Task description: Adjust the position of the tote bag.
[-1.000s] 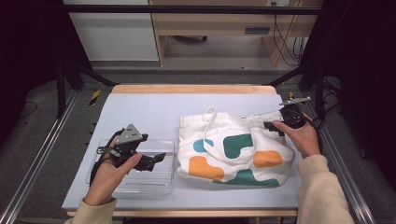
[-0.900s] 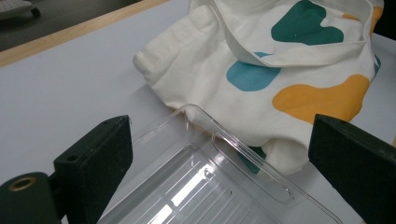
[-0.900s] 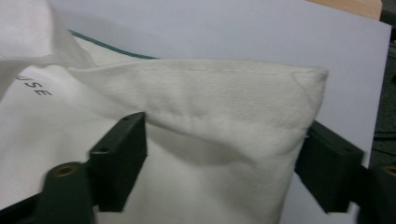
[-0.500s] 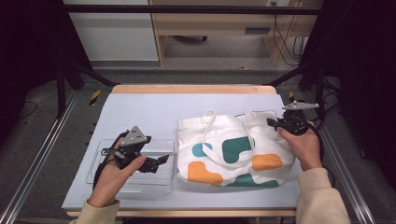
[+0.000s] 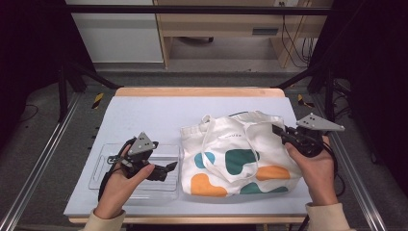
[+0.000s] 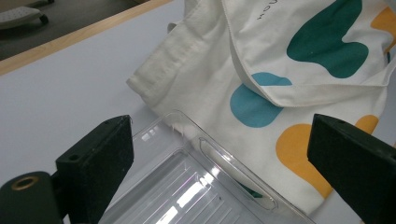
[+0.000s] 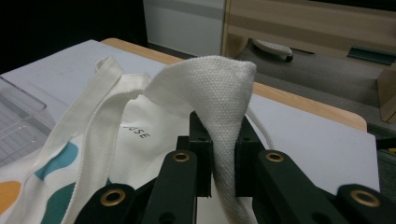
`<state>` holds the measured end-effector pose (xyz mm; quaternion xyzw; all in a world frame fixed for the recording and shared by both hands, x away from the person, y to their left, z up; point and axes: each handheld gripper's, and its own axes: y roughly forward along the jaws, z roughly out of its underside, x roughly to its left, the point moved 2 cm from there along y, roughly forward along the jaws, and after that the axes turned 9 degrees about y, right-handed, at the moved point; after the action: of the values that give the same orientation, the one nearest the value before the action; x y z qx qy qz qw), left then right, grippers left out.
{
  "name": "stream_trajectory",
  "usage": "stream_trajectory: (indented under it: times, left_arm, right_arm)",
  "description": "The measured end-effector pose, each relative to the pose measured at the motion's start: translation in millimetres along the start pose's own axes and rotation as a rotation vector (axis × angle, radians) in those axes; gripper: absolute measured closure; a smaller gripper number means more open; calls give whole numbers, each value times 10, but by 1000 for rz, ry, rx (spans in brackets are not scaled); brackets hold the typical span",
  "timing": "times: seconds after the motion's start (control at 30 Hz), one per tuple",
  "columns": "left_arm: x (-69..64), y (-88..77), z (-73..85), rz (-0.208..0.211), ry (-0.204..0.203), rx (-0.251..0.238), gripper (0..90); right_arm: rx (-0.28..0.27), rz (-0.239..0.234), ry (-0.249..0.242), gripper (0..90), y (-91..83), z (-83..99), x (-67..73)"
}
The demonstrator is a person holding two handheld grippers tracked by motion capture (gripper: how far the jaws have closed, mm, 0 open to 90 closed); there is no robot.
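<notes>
Clear plastic tray [image 5: 166, 153] lying flat near the front left corner of the bench [image 5: 144, 115]. Pale blue bench top with a wooden strip [image 5: 197, 91] along its far edge; grey floor [image 5: 226, 62] beyond.

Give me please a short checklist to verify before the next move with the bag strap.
1. Right gripper shut on the strap: ok; its jaws have just been closing.
2. Strap fully between the pads: ok.
3. Left gripper open, holding nothing: ok.
4. Tray beside the bag, not under it: cannot tell.
5. Second strap free of the jaws: ok.
</notes>
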<state>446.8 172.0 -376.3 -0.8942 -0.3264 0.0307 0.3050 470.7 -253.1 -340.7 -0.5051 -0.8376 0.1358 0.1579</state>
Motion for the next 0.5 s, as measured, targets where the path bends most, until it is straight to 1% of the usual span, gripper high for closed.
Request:
stream_trajectory:
  times: [0.03, 0.07, 0.13, 0.17, 0.2, 0.27, 0.4, 0.43, 0.5]
  left_arm:
    - [0, 0, 0, 0, 0, 0, 71]
    - [0, -3, 2, -3, -2, 0, 71]
    - [0, -4, 3, -4, -2, 1, 71]
    - [0, -5, 3, -7, -2, 1, 71]
    - [-1, -7, 2, -8, -2, 1, 71]
    - [-3, -8, 0, -9, -1, 0, 71]
    - [-18, 16, -13, -13, 4, 1, 71]
    - [-18, 16, -13, -13, 4, 1, 72]
    - [-32, 58, -32, -11, 16, 5, 71]
  right_arm:
    - [0, 0, 0, 821, 0, 0, 0]
    - [-20, -12, 12, 822, -53, 23, 48]
    - [-35, -24, 45, 823, -97, 53, 90]
    - [-35, -24, 45, 823, -97, 53, 90]
    - [-41, -25, 38, 823, -132, 70, 137]
    - [-47, -28, 37, 824, -148, 78, 156]
    - [-64, -51, 21, 825, -199, 128, 235]
    - [-64, -51, 21, 825, -199, 128, 235]
    - [-76, -65, 19, 827, -223, 176, 276]
